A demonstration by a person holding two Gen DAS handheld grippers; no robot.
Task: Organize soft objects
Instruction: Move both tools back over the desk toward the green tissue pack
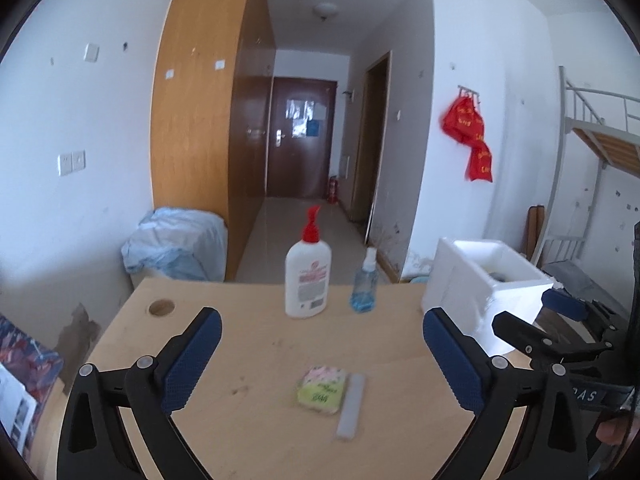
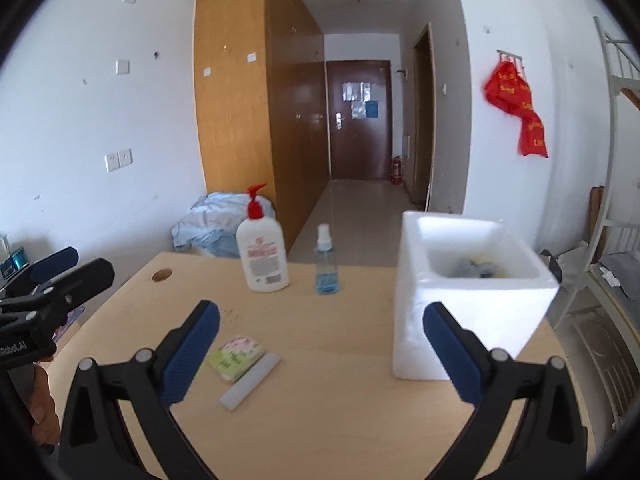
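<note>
A soft green and pink tissue pack [image 1: 322, 390] [image 2: 236, 358] lies on the wooden table [image 1: 248, 344] [image 2: 352, 420], with a white flat strip [image 1: 352, 406] [image 2: 250, 380] beside it. My left gripper [image 1: 322, 320] hovers open above and just short of the pack, nothing between its fingers. My right gripper [image 2: 322, 310] is open and empty too, between the pack on its left and the white foam box [image 2: 472, 300] [image 1: 480, 288] on its right. Grey soft items [image 2: 476, 268] lie inside the box. Each gripper shows in the other's view [image 1: 528, 310] [image 2: 84, 264].
A white lotion bottle with a red pump [image 1: 307, 276] [image 2: 262, 256] and a small blue spray bottle [image 1: 364, 288] [image 2: 326, 264] stand at the table's far side. A round cable hole [image 1: 162, 307] is at the far left corner. A bunk bed frame [image 2: 612, 200] stands to the right.
</note>
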